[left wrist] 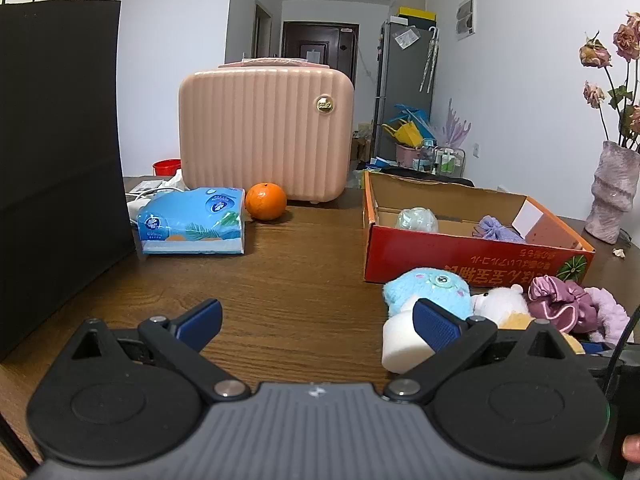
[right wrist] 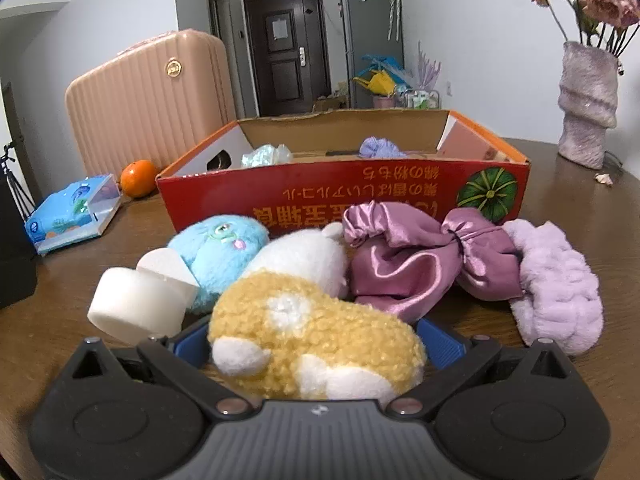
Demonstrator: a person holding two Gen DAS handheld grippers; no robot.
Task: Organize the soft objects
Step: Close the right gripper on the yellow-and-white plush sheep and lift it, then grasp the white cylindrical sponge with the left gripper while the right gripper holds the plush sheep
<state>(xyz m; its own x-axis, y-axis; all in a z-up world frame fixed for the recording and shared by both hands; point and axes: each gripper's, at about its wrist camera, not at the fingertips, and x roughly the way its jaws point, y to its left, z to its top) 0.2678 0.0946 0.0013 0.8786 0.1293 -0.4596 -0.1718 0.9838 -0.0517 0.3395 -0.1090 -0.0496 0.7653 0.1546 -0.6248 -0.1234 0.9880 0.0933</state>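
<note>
Our right gripper's (right wrist: 316, 344) blue-padded fingers (right wrist: 442, 346) bracket the fuzzy yellow-and-white plush toy (right wrist: 316, 332), whether clamped we cannot tell; our left gripper (left wrist: 318, 320) gapes empty over the brown wooden table (left wrist: 288, 280). Beyond lies the red cardboard box (right wrist: 340, 196).

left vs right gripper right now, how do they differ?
The left gripper is open with only bare table between its fingers; the right gripper has the yellow plush toy between its fingers. The left sits beside the pile of soft things; the right is at it. Both hover low, facing the red box.
</note>
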